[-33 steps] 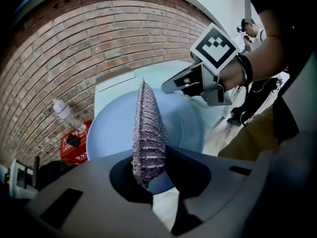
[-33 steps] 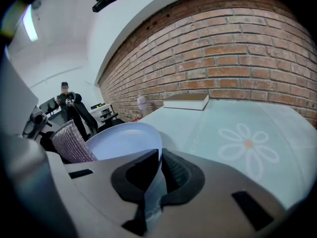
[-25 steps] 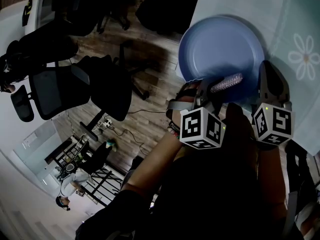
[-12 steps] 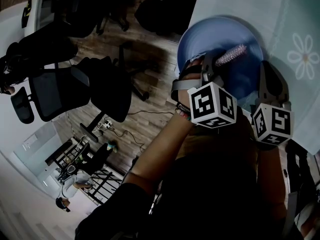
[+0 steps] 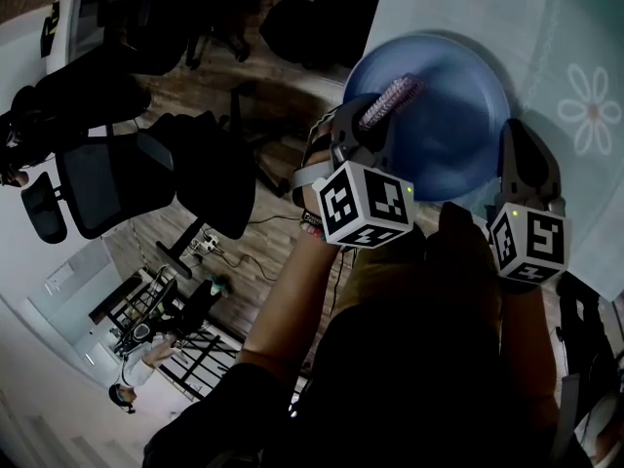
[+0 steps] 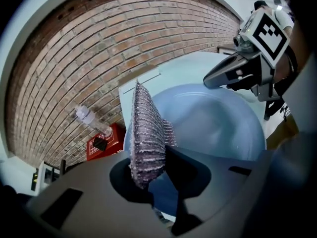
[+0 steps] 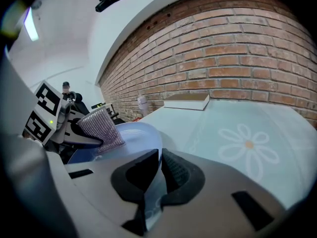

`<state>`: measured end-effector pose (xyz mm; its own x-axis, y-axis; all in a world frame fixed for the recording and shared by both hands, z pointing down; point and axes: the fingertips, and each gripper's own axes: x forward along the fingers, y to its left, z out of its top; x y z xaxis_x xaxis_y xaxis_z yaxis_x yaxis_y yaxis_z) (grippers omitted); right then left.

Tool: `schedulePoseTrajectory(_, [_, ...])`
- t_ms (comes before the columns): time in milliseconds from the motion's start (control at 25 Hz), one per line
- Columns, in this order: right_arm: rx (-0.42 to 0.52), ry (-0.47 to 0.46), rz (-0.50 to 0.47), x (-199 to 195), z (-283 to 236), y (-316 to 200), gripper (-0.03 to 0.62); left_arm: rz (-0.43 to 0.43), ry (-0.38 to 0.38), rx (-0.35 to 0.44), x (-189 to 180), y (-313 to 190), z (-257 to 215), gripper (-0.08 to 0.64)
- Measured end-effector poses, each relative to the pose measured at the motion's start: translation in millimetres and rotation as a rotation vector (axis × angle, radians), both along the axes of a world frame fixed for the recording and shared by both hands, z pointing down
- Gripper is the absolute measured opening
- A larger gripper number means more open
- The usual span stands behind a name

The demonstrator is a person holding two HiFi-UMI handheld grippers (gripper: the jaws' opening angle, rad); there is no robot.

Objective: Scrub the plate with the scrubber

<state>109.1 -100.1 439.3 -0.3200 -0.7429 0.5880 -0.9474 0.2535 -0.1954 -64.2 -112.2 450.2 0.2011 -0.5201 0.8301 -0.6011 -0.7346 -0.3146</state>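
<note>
- The right gripper (image 5: 514, 142) is shut tight on the near rim of the blue plate (image 5: 458, 115). It holds the plate still.
- The left gripper (image 5: 373, 117) is shut on the scrubber (image 5: 390, 96), a grey, knobbly pad that sticks out past its jaws.
- The plate sits at the edge of the table (image 5: 468, 8). Its left side hangs out over the floor (image 5: 283, 232).
- The scrubber is at the left side of the plate, close to the rim. I cannot tell if it is pressing on the plate or just above it.
- I think the scrubbing step is going on now. The plate looks plain blue, and I see no dirt on it.
- The next move needs the scrubber pushed flat on the plate and rubbed across the middle, while the right gripper keeps a firm hold so the plate does not tip off the edge.
- The table is pale and smooth, with a white flower (image 5: 590, 110) printed on it.
- A brick wall (image 6: 99, 48) stands behind the table, with a clear bottle (image 6: 91, 122) and a red box (image 6: 101, 140) near it.
- Black office chairs (image 5: 107, 174) stand on the wooden floor.
</note>
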Motion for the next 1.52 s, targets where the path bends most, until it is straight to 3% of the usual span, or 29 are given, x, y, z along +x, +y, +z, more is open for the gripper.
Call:
schedulePoseTrajectory(360, [-0.004, -0.002, 0.000, -0.7, -0.7, -1.0, 0.044, 0.043, 0.021, -0.047, 12.8, 36.7, 0.4, 0.077])
schedulePoseTrajectory(880, [0.005, 0.004, -0.007, -0.5, 1.2, -2.4, 0.044, 0.024, 0.063, -0.050, 17.5, 37.2, 10.0, 0.075])
schedulePoseTrajectory(1280, [0.089, 0.029, -0.014, 13.7, -54.5, -7.6, 0.044, 0.032, 0.075, -0.032, 36.3, 45.6, -21.3, 0.075])
schedulePoseTrajectory(1520, [0.148, 0.031, -0.054, 21.6, -90.5, -6.4, 0.043, -0.021, 0.100, -0.009, 43.0, 47.4, -44.3, 0.075])
